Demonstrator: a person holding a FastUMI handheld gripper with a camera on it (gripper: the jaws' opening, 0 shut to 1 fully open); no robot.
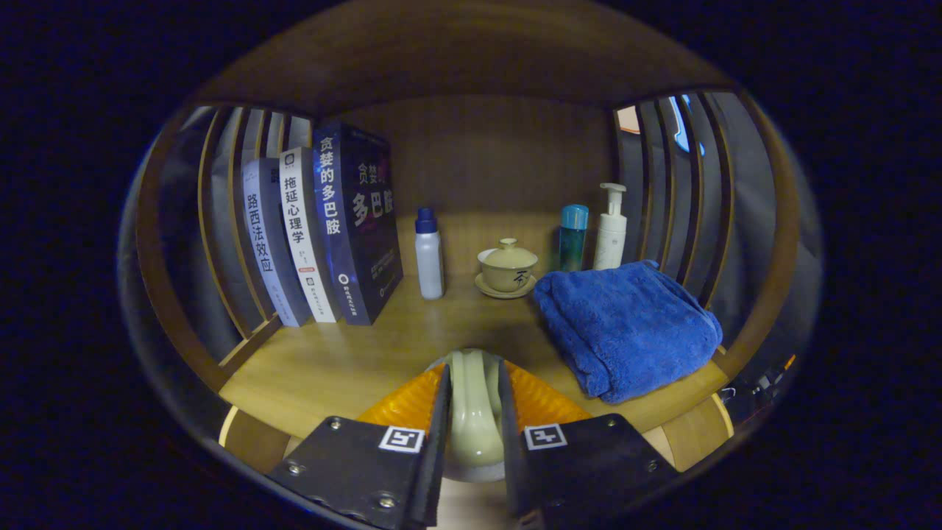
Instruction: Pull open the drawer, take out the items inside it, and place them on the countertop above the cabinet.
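My gripper (473, 397) is shut on a pale green ceramic piece (471, 412), held upright between both fingers (434, 412) just above the front edge of the wooden countertop (338, 368). The piece looks like a small pitcher or cup; its lower part is hidden between the fingers. Beyond it, at the back of the countertop, sits a pale lidded tea bowl (507, 267) on a saucer. The drawer lies below, out of sight.
A folded blue towel (625, 324) lies ahead to the right. Three upright books (316, 235) stand on the left. A white bottle with a blue cap (428, 254), a teal bottle (572, 237) and a white pump bottle (610, 227) stand at the back. Slatted wooden sides (662, 184) enclose the shelf.
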